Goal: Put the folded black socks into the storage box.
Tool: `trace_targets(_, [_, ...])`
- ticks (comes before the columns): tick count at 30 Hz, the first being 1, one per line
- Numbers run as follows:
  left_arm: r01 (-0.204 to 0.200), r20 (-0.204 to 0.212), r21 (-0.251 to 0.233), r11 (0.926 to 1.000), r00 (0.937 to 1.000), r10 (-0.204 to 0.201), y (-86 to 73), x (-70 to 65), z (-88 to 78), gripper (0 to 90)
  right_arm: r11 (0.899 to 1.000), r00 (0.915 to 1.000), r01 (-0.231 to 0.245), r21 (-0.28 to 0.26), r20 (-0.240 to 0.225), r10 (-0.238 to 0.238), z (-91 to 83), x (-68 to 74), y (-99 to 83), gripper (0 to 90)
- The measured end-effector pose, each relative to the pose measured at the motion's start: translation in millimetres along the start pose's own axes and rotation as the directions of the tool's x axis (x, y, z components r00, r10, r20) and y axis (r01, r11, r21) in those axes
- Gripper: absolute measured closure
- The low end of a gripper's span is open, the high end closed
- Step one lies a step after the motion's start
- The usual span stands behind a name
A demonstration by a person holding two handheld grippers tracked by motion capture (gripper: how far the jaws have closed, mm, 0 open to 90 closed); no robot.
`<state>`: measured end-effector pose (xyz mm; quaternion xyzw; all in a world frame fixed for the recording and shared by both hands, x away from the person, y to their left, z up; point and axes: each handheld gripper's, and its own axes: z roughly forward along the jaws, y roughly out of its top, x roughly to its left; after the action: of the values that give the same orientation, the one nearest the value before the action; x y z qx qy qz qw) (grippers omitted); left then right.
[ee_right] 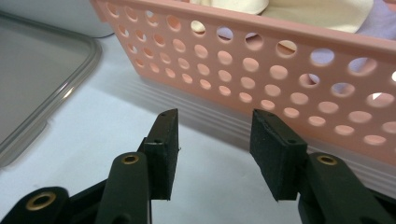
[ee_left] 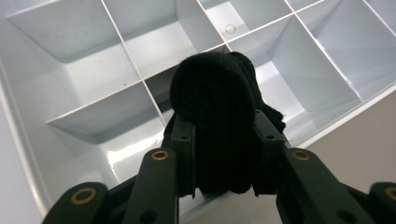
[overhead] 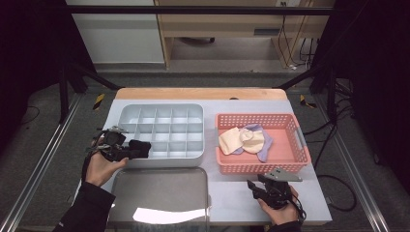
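A rolled black sock (ee_left: 215, 116) sits between the jaws of my left gripper (ee_left: 223, 140), which is shut on it. It hangs over the front left cells of the grey divided organiser box (ee_left: 84, 79). From above, the left gripper (overhead: 126, 150) holds the black sock (overhead: 139, 148) at the organiser box's (overhead: 164, 129) front left corner. My right gripper (ee_right: 212, 149) stands open with nothing between its fingers, low over the table in front of the pink perforated basket (ee_right: 289, 70). In the high view the right gripper (overhead: 255, 187) rests near the table's front edge.
The pink basket (overhead: 295, 154) holds a cream sock roll (overhead: 240, 140) and a lavender sock (overhead: 265, 145). A grey lid (overhead: 159, 193) lies flat in front of the organiser. Pale table surface shows between the lid and the right gripper.
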<state>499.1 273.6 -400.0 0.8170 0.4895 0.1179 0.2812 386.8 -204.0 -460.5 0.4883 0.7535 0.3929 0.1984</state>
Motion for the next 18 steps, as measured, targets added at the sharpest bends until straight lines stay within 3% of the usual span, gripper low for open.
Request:
trace_targets(2, [0.008,-0.024,0.007,0.9999,0.9997,-0.008,0.9,-3.3,1.2,67.5,1.0,1.0,0.0,0.0,-0.002,0.0,0.0,0.3,0.2,52.9])
trace_targets(5, [-0.013,-0.06,0.015,0.9998,0.9981,0.014,2.2,-8.5,4.0,67.7,1.0,1.0,0.003,0.002,-0.002,-0.003,1.0,0.3,0.1,52.9])
trace_targets(8, [-0.011,-0.059,0.022,0.9997,0.9982,0.013,3.2,-8.7,6.9,67.7,1.0,1.0,0.002,0.005,-0.005,-0.002,1.4,1.4,0.1,53.0])
trace_targets(10, [0.014,-0.037,0.025,0.9996,0.9992,-0.013,3.2,-5.2,12.3,67.7,1.0,0.9999,0.008,0.004,-0.006,-0.008,1.4,1.3,0.1,53.1])
trace_targets(15, [0.0,-0.038,0.048,0.9988,0.9993,0.002,3.5,-6.2,21.1,67.3,1.0,1.0,0.003,0.008,-0.008,-0.003,1.9,1.2,-0.1,53.2])
trace_targets(18, [0.001,-0.042,0.033,0.9995,0.9991,0.0,3.7,-6.9,23.0,65.3,1.0,0.9999,0.008,0.011,-0.011,-0.008,2.0,1.8,-0.5,53.2])
